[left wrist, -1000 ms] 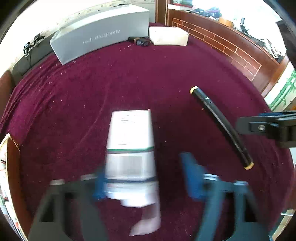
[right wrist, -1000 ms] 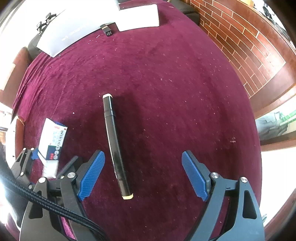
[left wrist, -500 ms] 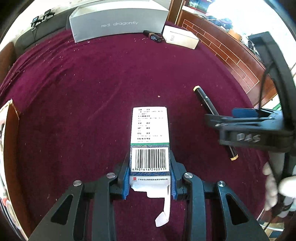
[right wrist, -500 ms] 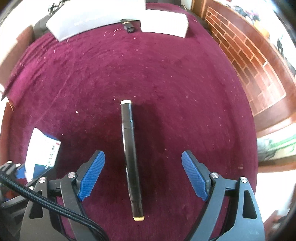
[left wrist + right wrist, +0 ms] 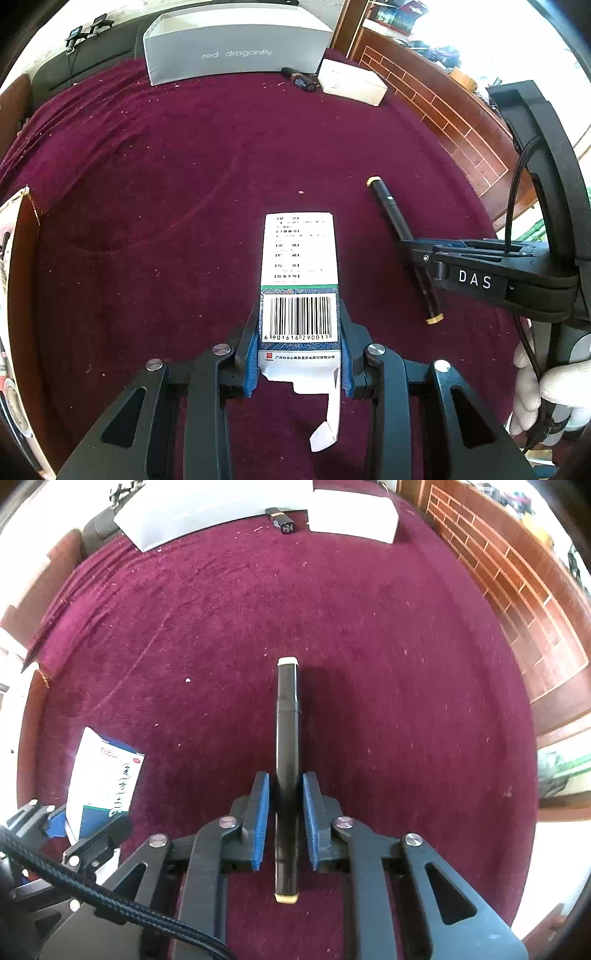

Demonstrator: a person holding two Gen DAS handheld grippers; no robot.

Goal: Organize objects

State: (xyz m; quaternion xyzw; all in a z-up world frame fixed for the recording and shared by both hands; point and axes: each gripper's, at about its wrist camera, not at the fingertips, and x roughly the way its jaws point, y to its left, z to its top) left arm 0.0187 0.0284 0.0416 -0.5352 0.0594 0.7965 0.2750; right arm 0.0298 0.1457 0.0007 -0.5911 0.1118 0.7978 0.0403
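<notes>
Two grasps ready for sorting: left hand-held gripper point(image 5: 297, 350) clamps box point(image 5: 300, 280), right hand-held gripper point(image 5: 285, 814) has just closed on pen point(image 5: 287, 746).

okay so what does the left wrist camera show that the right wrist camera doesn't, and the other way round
Only the left wrist view shows the barcode face of the medicine box clamped in the left gripper, its torn flap hanging, and a white-gloved hand.

Only the right wrist view shows the right gripper, which has just been closing, with blue pads against the black marker, and the box's printed front.

Both show the marker, the box, the maroon cloth and the grey shoe box.
</notes>
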